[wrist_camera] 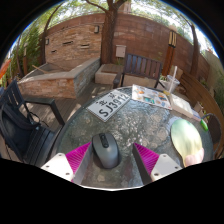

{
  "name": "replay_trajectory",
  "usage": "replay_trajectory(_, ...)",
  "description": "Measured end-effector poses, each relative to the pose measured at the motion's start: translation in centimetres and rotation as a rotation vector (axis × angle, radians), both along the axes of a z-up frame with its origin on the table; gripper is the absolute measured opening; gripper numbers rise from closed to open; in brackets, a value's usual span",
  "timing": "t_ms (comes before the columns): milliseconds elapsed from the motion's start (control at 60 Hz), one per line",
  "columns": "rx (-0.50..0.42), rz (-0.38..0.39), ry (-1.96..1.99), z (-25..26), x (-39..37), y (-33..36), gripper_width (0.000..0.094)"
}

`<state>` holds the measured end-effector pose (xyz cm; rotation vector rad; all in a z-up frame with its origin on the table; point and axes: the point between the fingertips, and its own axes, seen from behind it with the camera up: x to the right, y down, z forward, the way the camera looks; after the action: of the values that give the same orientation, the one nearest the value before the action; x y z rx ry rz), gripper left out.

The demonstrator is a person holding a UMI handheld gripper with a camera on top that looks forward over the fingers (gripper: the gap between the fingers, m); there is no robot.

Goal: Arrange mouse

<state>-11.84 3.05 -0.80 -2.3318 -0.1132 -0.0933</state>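
A dark grey, rounded computer mouse is seen resting on a round, mottled grey stone-like table, between the two fingers of the gripper. The jaws are held released: a clear gap is left between each magenta pad and the mouse. Beyond the mouse, a white printed sheet is laid flat, and a pale green round plate is set well off to the right.
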Motion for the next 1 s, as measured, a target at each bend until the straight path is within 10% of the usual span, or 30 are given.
replay_trajectory(433, -0.022, 0.09, 0.109, -0.5, -2.4, 1.2, 0.0374)
replay_trajectory(650, 0.208, 0.148, 0.214, 13.3, -0.2, 3.8, 0.0353)
replay_trajectory(783, 0.372, 0.058, 0.262, 23.1, 9.3, 5.9, 0.035)
replay_trajectory(1000, 0.213, -0.147, 0.161, 13.2, 26.1, 6.6, 0.0348)
